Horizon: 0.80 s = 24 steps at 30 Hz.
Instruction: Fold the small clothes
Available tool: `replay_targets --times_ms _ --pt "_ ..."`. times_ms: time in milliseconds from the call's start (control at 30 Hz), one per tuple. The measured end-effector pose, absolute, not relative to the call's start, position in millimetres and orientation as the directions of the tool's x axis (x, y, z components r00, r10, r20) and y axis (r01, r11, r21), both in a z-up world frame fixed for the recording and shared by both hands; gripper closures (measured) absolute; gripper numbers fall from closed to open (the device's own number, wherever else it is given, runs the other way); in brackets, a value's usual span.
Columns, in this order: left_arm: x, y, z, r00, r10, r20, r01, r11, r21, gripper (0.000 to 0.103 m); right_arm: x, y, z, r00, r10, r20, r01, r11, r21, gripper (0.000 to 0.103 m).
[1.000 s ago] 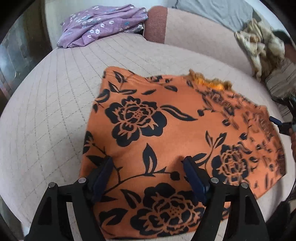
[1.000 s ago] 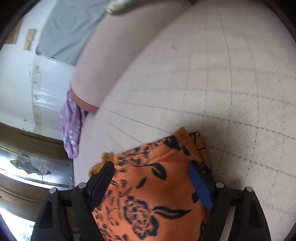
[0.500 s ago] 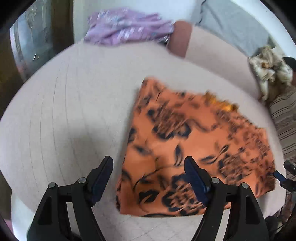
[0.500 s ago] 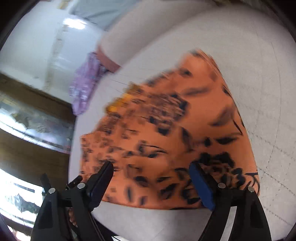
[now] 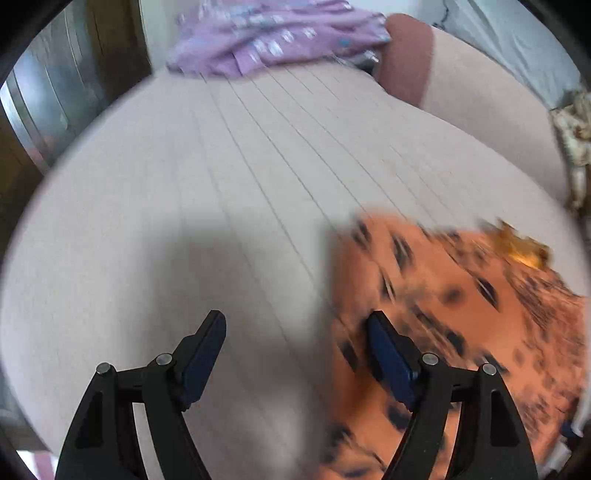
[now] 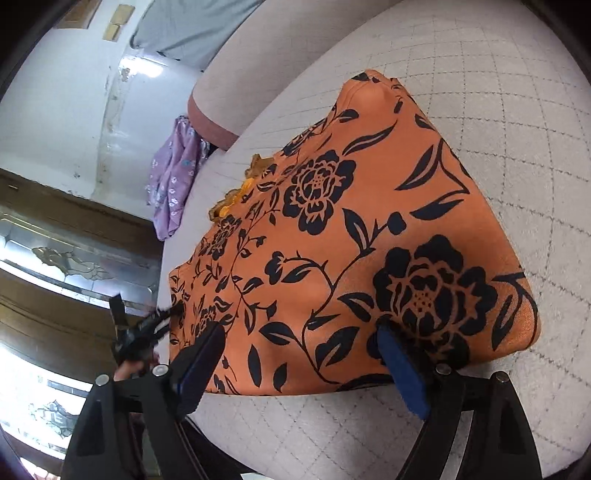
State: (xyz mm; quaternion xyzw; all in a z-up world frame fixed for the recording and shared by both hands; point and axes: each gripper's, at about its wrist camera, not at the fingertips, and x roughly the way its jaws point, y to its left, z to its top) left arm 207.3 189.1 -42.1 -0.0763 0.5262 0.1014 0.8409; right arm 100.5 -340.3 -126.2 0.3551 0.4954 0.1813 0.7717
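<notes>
the orange floral garment [image 6: 351, 236] lies spread flat on the quilted beige cushion [image 5: 221, 184], one layer over another by the look of it, its frayed yellow-orange trim [image 6: 236, 192] peeking out along the far edge. the right gripper [image 6: 301, 363] hangs over the near hem with its jaws wide apart and nothing between them, the cloth lying just beyond its blue pads [image 6: 402, 373]. the left gripper [image 5: 295, 354] has its jaws well apart too and holds nothing; it sits at the garment's side edge, one pad over the orange cloth and the other over bare cushion, the view smeared. to do the next fold well, i'd say each gripper should drop onto a corner of the same edge, pinch every layer there, lift only enough to clear, and carry both corners over evenly so the edges meet square and no crease gets trapped. a purple flowered garment [image 5: 273, 33] waits at the cushion's far end. no brand, label or writing can be read anywhere.
</notes>
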Motion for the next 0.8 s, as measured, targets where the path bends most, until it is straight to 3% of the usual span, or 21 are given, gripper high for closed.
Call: replay_targets --times_ms 133,300,433,500,567,600,800 --pt "227.7 198.8 -42.5 0.412 0.093 -0.907 -0.261 0.965 -0.02 0.023 101.3 -340.2 -130.3 0.444 0.64 -0.628 0.057 0.679 0.732 0.016" --pt "209.5 169.9 -12.2 0.562 -0.038 -0.826 -0.148 0.978 -0.146 0.023 101.7 -339.5 -121.4 0.439 0.623 -0.648 0.062 0.698 0.713 0.016" --pt "224.0 145.6 -39.1 0.495 0.06 -0.867 -0.082 0.996 0.022 0.023 106.0 -339.4 -105.6 0.459 0.637 -0.619 0.008 0.694 0.72 0.016" --pt "230.1 157.3 -59.2 0.411 0.048 -0.91 -0.139 0.99 -0.01 0.022 112.7 -348.9 -111.6 0.473 0.627 -0.62 0.043 0.686 0.726 0.016" --pt "215.8 169.3 -45.0 0.444 0.04 -0.895 -0.21 0.976 -0.061 0.023 115.1 -364.8 -123.8 0.485 0.576 -0.658 0.132 0.696 0.706 0.016" --pt "207.3 170.1 -34.2 0.475 0.057 -0.878 -0.215 0.975 -0.053 0.023 110.7 -374.4 -124.5 0.511 0.592 -0.623 0.16 0.647 0.746 0.016" --pt "142.4 147.0 19.9 0.605 -0.02 -0.796 -0.113 0.987 -0.112 0.023 86.6 -388.8 -104.0 0.559 0.57 -0.603 0.135 0.654 0.744 0.016"
